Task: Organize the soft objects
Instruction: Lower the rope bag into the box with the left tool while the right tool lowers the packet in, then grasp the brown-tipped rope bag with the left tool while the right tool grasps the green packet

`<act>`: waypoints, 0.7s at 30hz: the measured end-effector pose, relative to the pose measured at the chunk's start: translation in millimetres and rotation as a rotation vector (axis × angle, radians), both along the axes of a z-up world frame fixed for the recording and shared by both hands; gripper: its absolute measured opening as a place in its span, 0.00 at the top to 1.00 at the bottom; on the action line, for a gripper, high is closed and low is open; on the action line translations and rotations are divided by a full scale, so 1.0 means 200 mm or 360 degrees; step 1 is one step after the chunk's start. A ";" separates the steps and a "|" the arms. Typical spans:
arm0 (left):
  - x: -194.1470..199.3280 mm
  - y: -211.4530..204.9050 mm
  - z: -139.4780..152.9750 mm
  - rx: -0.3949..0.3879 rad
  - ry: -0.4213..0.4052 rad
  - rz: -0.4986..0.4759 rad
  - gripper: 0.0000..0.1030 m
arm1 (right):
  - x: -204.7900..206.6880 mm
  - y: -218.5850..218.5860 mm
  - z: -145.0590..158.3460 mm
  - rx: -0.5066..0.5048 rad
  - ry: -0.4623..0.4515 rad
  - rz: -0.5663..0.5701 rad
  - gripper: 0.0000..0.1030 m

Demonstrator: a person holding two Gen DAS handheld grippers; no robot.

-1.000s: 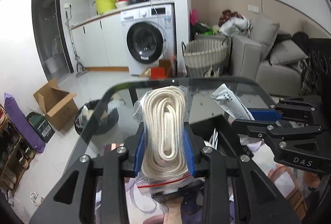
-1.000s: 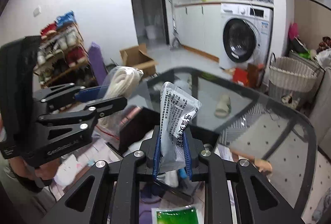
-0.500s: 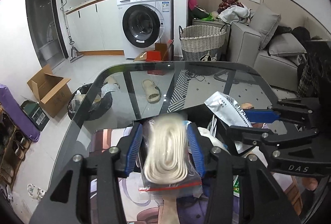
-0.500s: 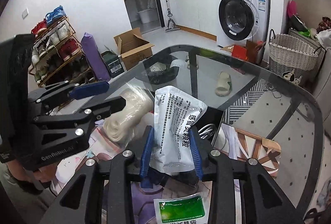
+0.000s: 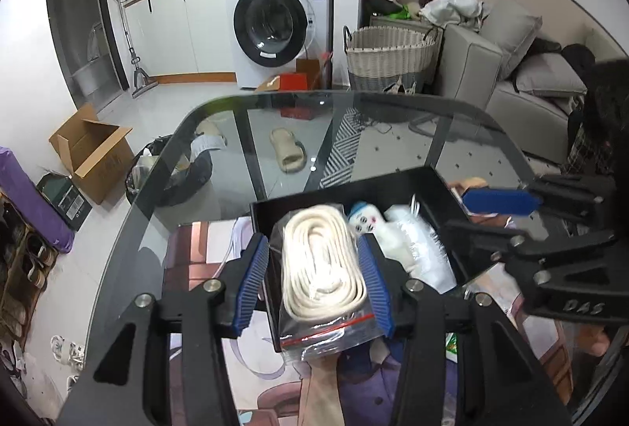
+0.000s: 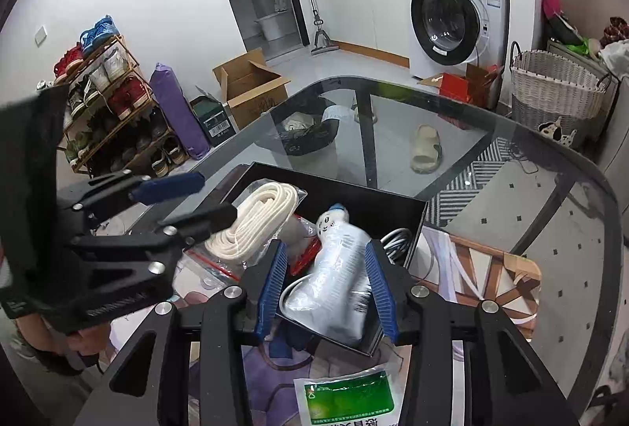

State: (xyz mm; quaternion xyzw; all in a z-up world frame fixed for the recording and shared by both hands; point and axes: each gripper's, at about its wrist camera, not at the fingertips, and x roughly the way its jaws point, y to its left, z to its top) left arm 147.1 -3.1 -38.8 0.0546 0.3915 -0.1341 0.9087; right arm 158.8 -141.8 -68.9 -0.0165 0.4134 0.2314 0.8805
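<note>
Bagged white rope coil (image 5: 320, 261) and silver pouch (image 6: 334, 288) in black box (image 6: 393, 208)

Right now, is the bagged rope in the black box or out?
In: the bagged rope lies inside the black box, between the open left gripper fingers.

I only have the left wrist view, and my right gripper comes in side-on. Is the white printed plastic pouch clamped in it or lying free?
Observer: Lying free, as far as I can tell. The right wrist view shows the right gripper with its jaws spread. The white printed plastic pouch lies between them inside the black open box.
Operator: Anything under the pouch?
Observer: A red packet pokes out beneath its left side.
Operator: Anything outside the box near me?
Observer: A green-and-white sachet lies on the illustrated mat, just in front of the box's near wall.
</note>
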 end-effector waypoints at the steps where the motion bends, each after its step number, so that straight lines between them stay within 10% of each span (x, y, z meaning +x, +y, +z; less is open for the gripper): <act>1: 0.00 -0.01 -0.01 0.0017 0.0014 -0.0011 0.54 | -0.01 0.00 0.00 -0.0010 0.0004 0.0008 0.59; 10: -0.13 -0.05 0.06 0.0011 0.0059 -0.0207 0.46 | -0.11 -0.10 -0.02 0.0022 0.0279 -0.0012 0.59; 14: -0.32 -0.06 0.07 0.0050 0.0098 -0.0447 0.21 | -0.24 -0.16 -0.08 0.0004 0.0381 0.0025 0.33; 21: -0.65 -0.14 -0.12 0.0209 0.0256 -0.0768 0.21 | -0.30 -0.26 -0.33 -0.0120 0.0597 -0.0051 0.24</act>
